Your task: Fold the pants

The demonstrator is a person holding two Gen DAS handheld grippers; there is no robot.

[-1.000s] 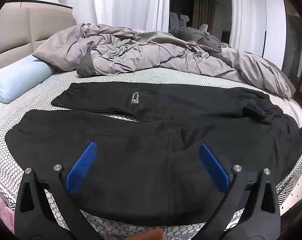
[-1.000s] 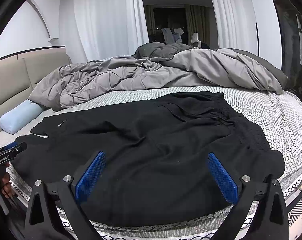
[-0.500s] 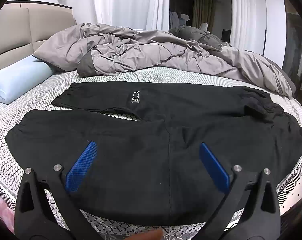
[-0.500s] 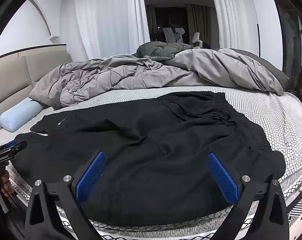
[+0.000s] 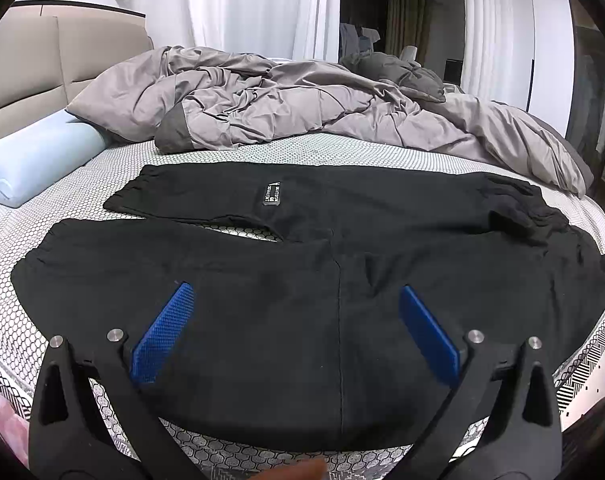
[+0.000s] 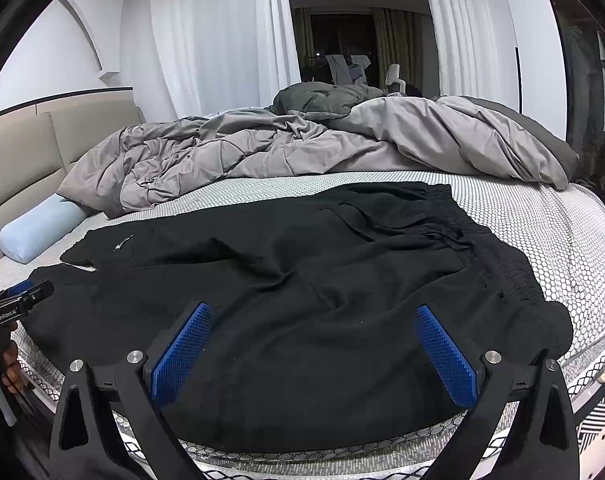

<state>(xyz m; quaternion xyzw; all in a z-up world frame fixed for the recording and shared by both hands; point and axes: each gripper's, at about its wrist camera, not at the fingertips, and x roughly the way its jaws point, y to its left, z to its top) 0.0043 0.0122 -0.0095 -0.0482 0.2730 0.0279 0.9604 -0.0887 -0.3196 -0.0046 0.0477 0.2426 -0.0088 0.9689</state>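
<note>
Black pants [image 5: 302,280] lie spread flat on the bed, legs to the left, elastic waistband [image 6: 498,264] to the right. The far leg carries a small label [image 5: 272,194]. My left gripper [image 5: 294,320] is open and empty, hovering over the near leg by the front bed edge. My right gripper [image 6: 314,340] is open and empty, over the seat area near the waistband. The left gripper also shows at the left edge of the right wrist view [image 6: 18,300].
A rumpled grey duvet [image 5: 302,104] is heaped along the far side of the bed. A light blue bolster pillow [image 5: 34,160] lies at the left by the beige headboard [image 5: 30,64]. The hexagon-patterned sheet [image 6: 542,224] is bare right of the waistband.
Both views shifted only slightly; the grippers stay open above the pants, which have not moved.
</note>
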